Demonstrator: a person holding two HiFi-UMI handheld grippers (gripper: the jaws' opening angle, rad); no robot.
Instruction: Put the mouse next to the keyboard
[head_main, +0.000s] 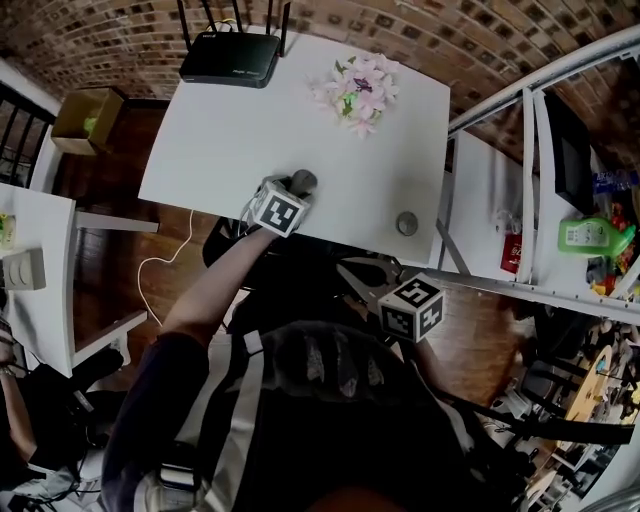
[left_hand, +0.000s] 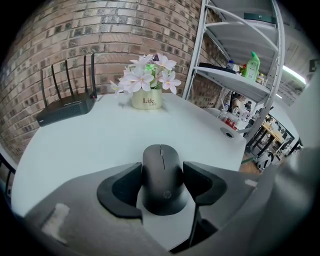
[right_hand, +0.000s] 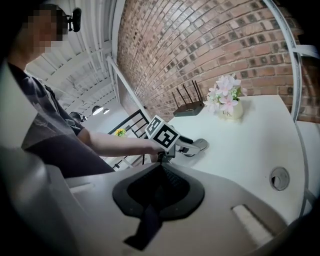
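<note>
Left gripper (left_hand: 162, 172) is clamped on the mouse (left_hand: 162, 187): both pads sit against its flanks, and its long axis runs straight along the jaws with the nose at 12 o'clock. In the head view that puts the mouse near the front edge of the white table (head_main: 230, 130), roughly mid-width. I can't tell whether it's resting on the top or just off it. Right gripper (right_hand: 159, 187) is pinched closed with nothing in it, hanging off the table at about 5 o'clock from the mouse in the head view, so the left one owns this move. Problem: no keyboard in any view. From the left gripper's view the table holds a router (left_hand: 65, 107) at 10 o'clock, a flower pot (left_hand: 147, 100) dead ahead at 12, and a cable grommet (left_hand: 228, 132) at 2 o'clock near the shelf rack (left_hand: 235, 75); the rest is bare surface. So the key relation, which way the keyboard lies from the mouse, isn't readable here. My guess is it's off-frame, maybe on the side desk (head_main: 30, 260) at 9 o'clock in the head view, but that's unconfirmed. Grip looks centred and square, so a carry should go without yaw. Main risk is the smooth shell slipping forward out of the pads if the nose tips down.
</note>
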